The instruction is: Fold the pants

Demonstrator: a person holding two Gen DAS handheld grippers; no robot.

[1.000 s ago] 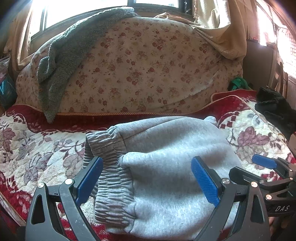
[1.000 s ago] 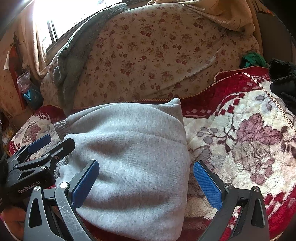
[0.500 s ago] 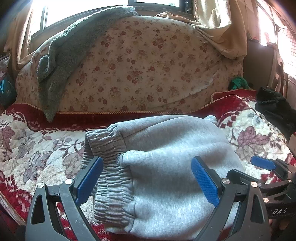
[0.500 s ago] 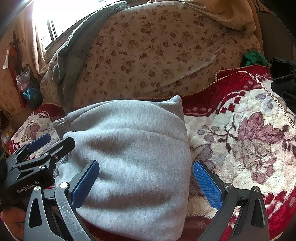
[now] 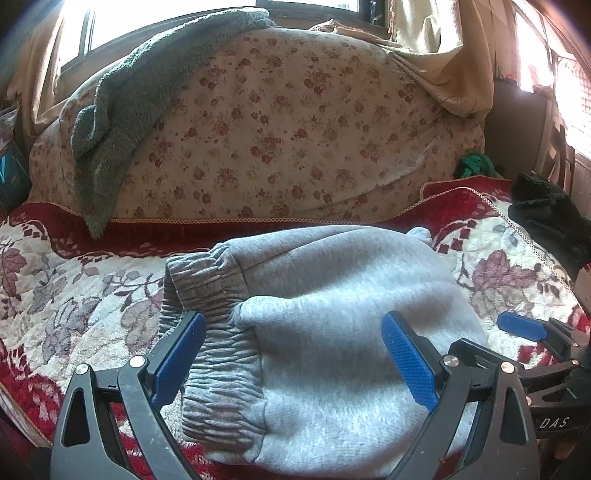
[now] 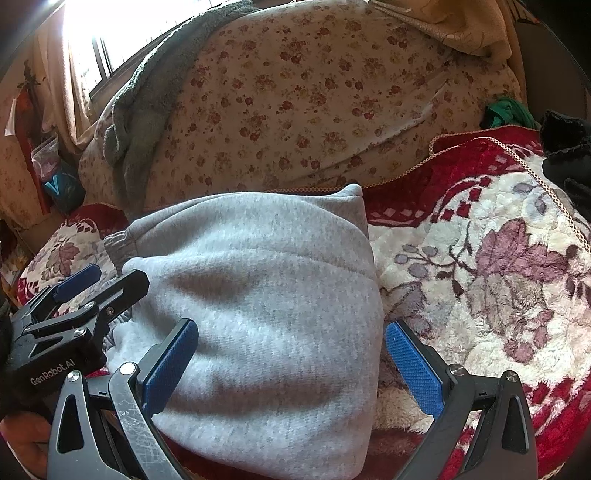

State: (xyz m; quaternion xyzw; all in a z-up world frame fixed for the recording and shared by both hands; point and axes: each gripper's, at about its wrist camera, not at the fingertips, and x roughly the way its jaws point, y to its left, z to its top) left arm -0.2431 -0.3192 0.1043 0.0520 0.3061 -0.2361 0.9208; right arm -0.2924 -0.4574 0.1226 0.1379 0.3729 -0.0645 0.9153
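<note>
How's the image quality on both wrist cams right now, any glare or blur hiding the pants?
Left wrist view: window blown out along the top, right edge also overexposed; grey pants evenly lit and sharp; fisheye bends the sofa back. Right wrist view: strong glare at the upper left, soft shadow creases across the pants, dark vignette in the corners. No motion blur in either.

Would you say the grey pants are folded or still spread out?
Folded: the grey pants lie as a compact layered bundle, elastic waistband at one end.
</note>
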